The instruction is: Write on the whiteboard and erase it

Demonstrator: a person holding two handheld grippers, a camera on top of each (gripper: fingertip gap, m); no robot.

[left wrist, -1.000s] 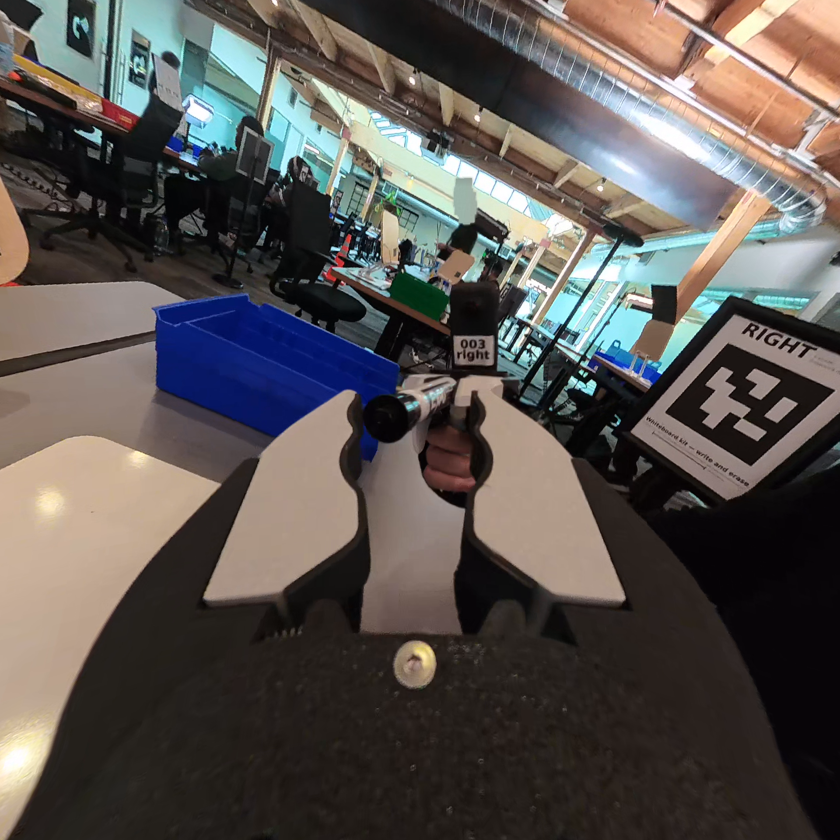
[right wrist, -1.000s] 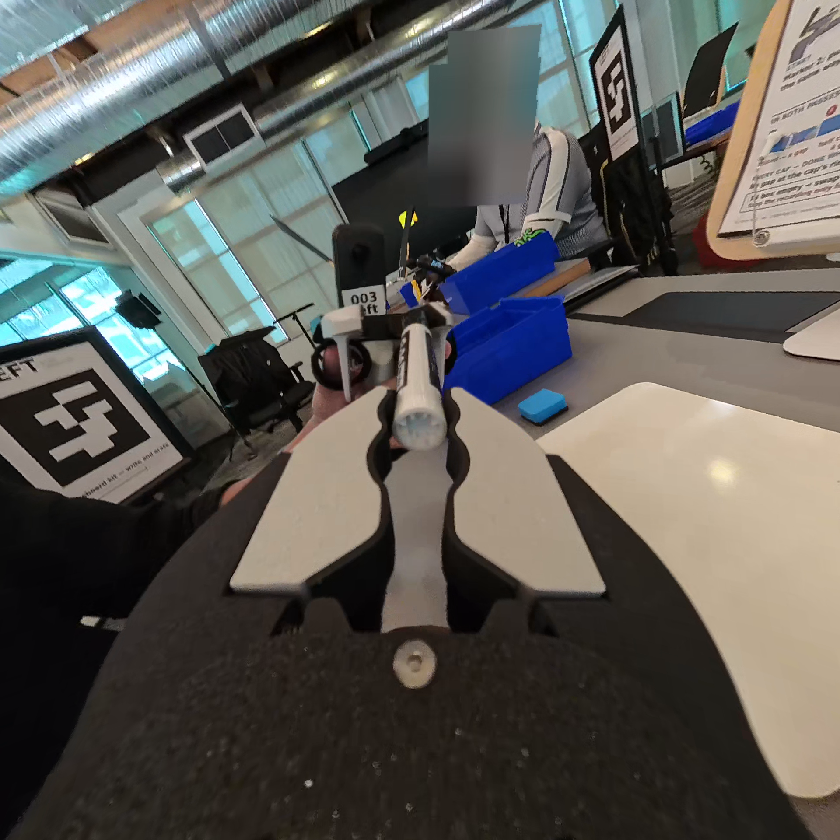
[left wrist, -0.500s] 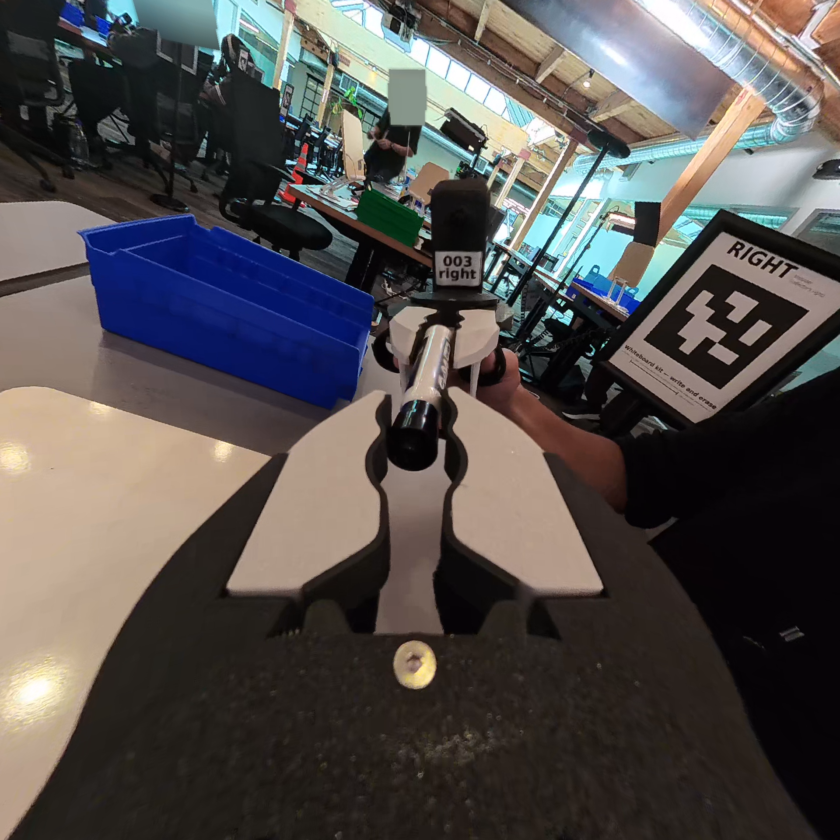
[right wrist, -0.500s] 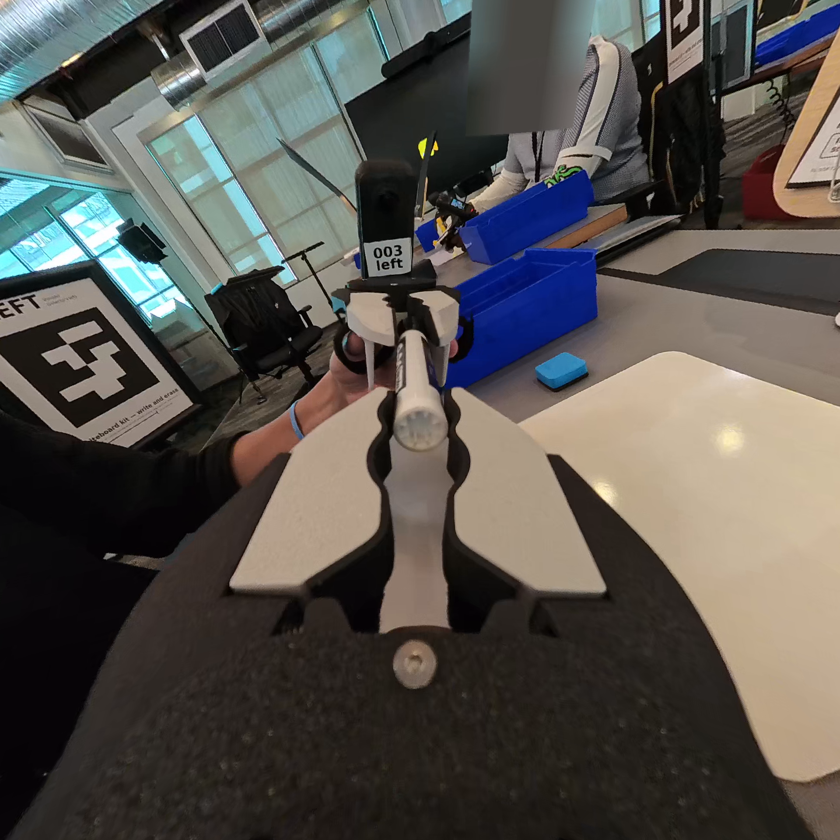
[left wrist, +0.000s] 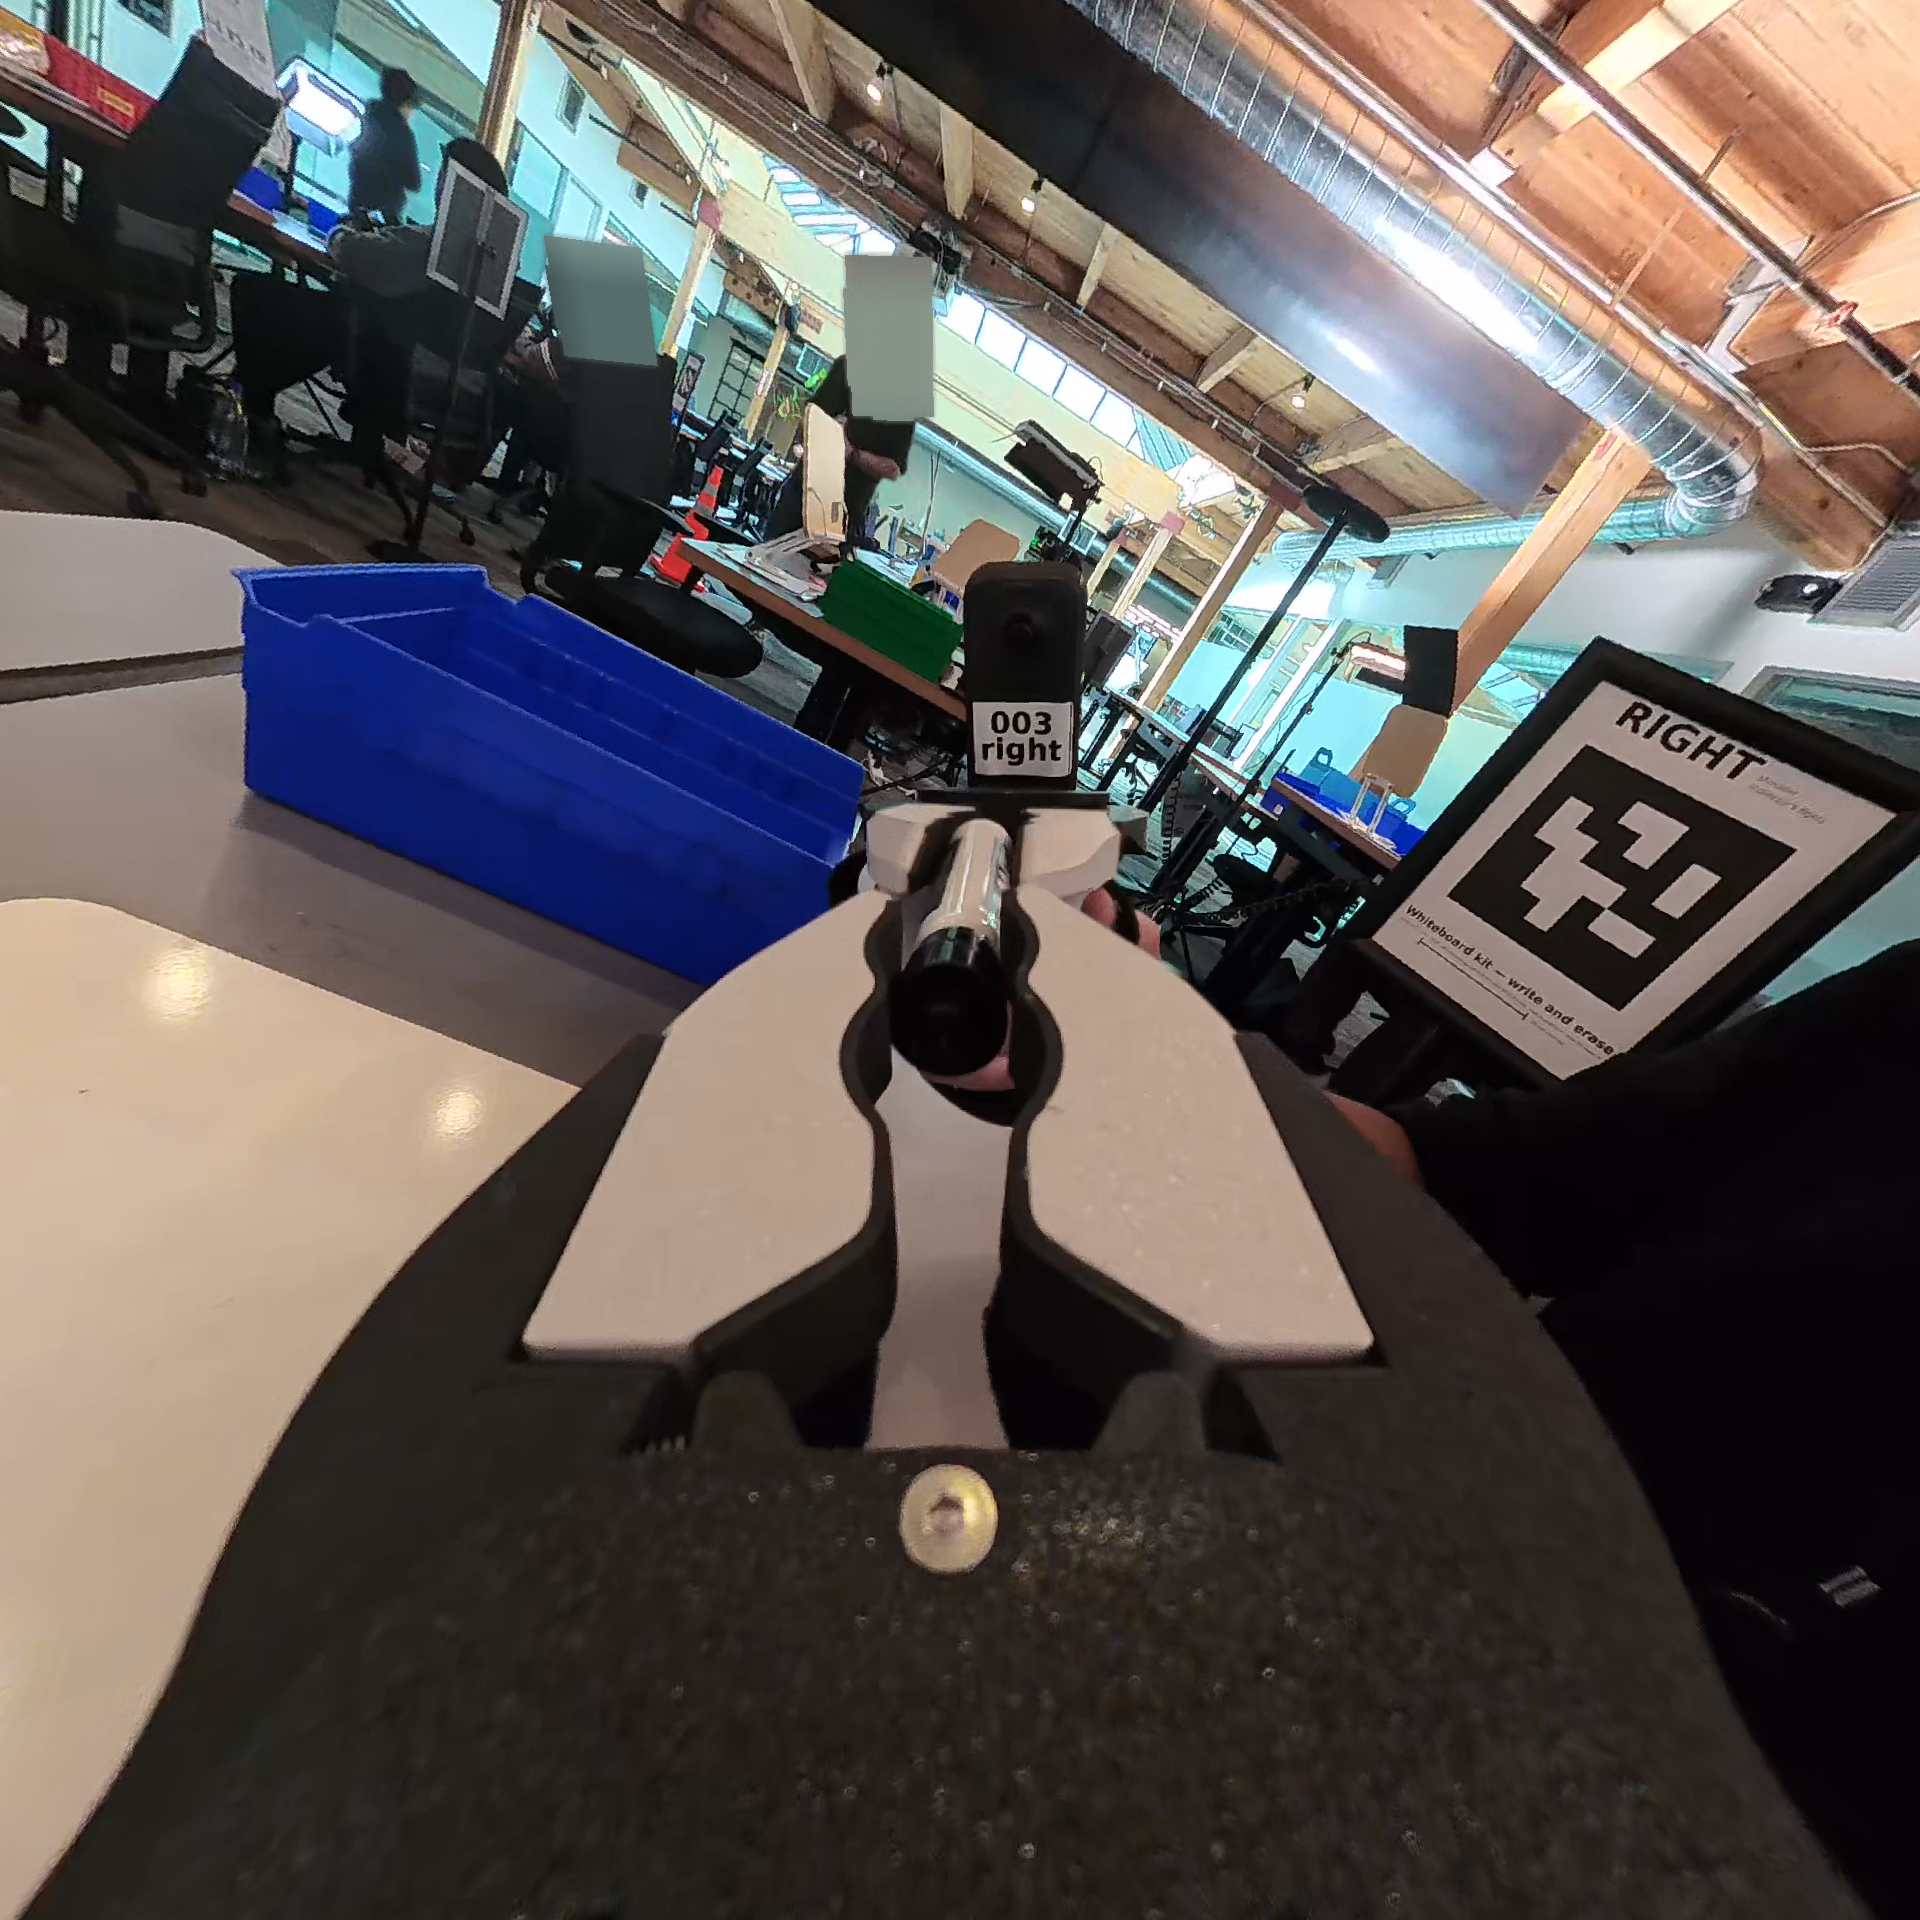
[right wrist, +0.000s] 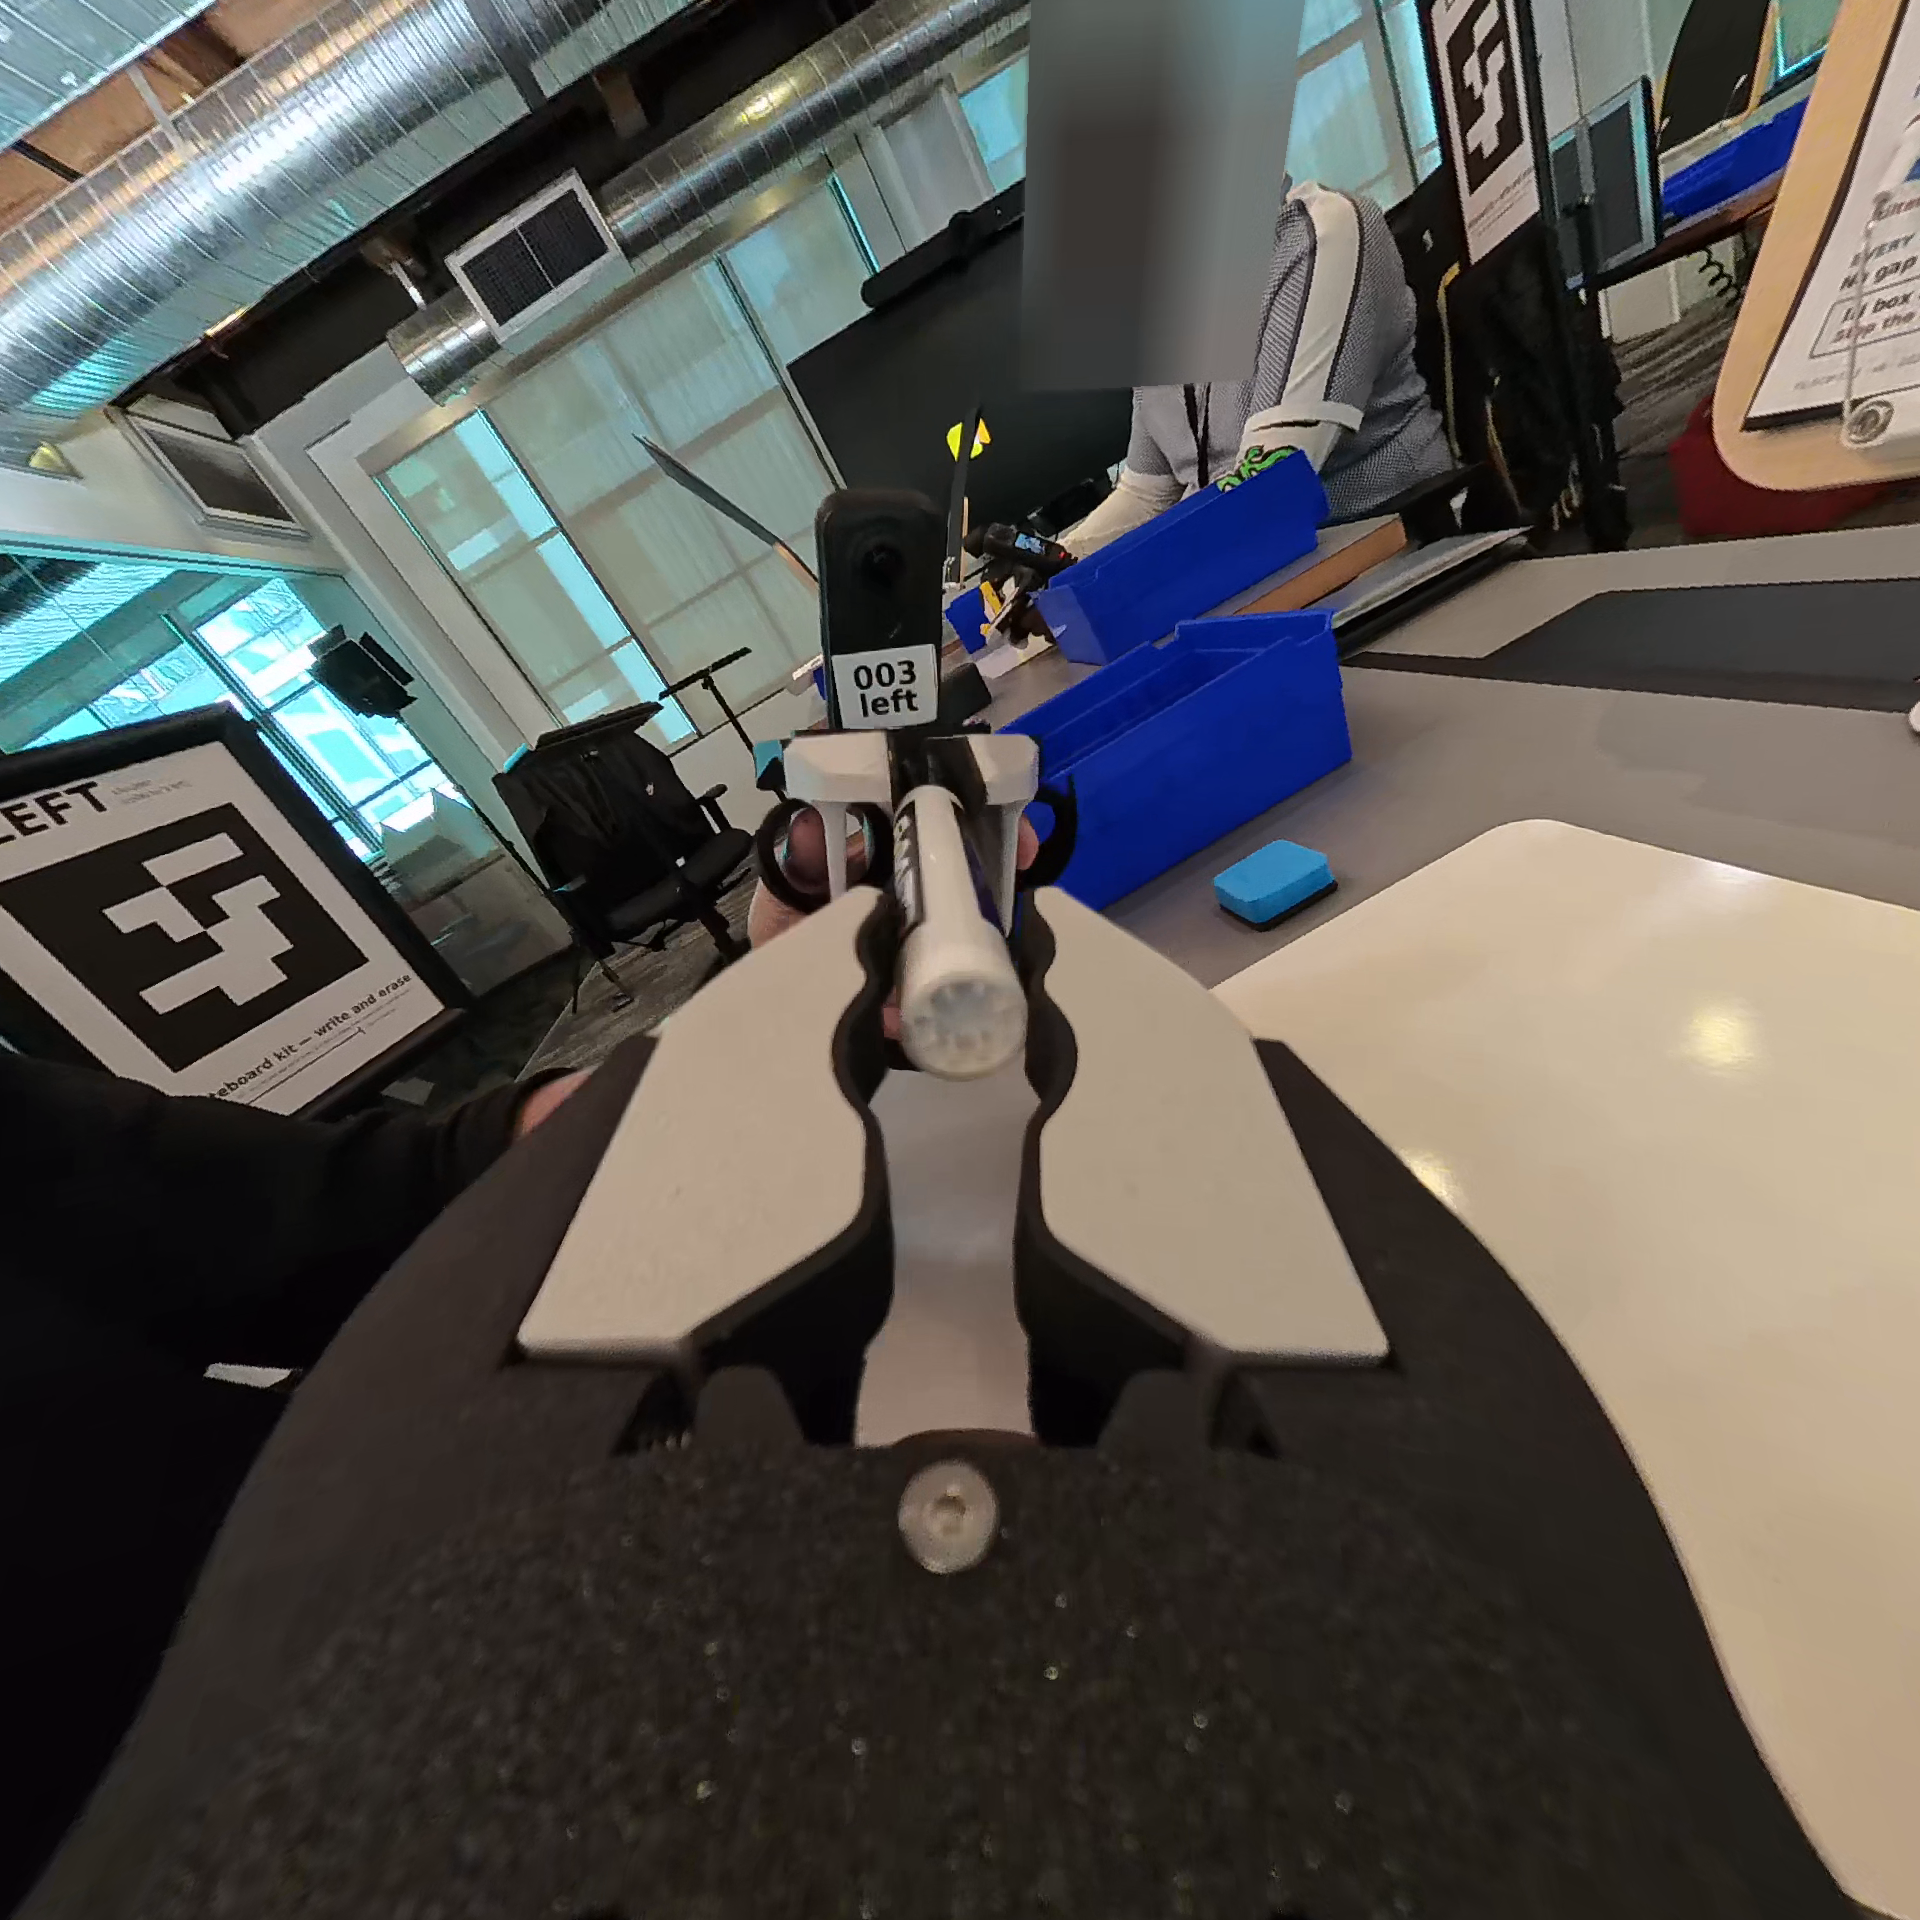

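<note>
Both grippers hold one marker (left wrist: 951, 971) end to end: the left gripper (left wrist: 951, 1023) squeezes its black cap, the right gripper (right wrist: 956, 1023) its white body. Whiteboard (right wrist: 1558, 1039) lies at three o'clock. Next, probably pull the cap straight off.

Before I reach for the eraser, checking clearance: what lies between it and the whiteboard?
Only bare grey table between eraser and whiteboard, in the right wrist view.

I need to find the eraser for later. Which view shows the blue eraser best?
The right wrist view: the blue eraser lies in plain sight on the grey table, between the blue bin and the whiteboard. The left wrist view shows none of it, only the bin and whiteboard.
</note>
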